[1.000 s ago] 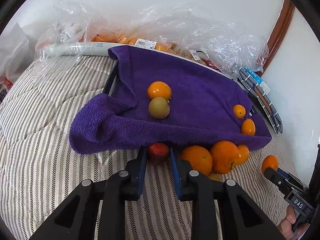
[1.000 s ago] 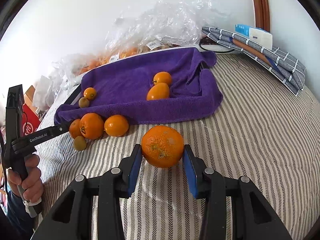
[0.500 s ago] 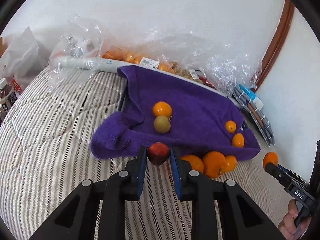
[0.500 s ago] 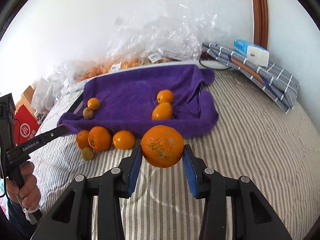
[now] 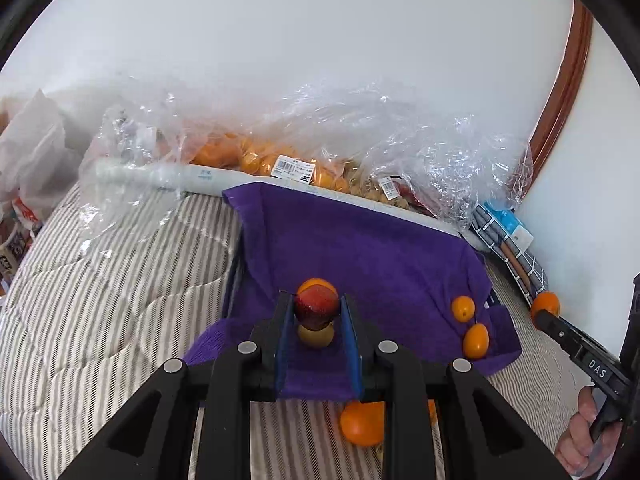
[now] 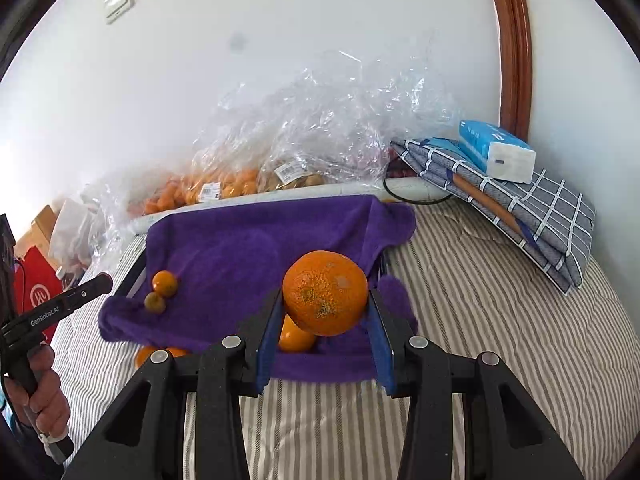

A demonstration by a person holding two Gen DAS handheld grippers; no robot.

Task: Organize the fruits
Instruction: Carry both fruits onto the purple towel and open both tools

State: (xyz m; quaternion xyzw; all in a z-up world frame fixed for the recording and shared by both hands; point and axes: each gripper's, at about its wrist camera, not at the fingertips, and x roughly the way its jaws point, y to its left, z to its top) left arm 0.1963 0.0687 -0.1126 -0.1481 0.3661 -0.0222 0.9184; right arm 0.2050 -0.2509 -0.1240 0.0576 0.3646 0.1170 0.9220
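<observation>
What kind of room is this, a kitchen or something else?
Probably a bedroom, not a kitchen: the fruit lies on a striped quilt like a bed's, a folded checked blanket sits near the wall, and a wooden door frame stands behind.

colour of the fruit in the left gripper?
Dark red with a yellowish patch: the fruit in the left gripper. Left wrist view shows it best.

A bed with a grey-and-white striped quilt [image 6: 500, 320] carries everything. A purple terry towel [image 6: 248, 248] lies spread across its middle. Behind the towel, against the wall, sit crinkled clear plastic bags of oranges [image 6: 224, 188]. To the towel's right lies a folded blue checked cloth [image 6: 552, 216]. Loose oranges [image 5: 362, 422] rest on the quilt at the towel's near edge.
</observation>
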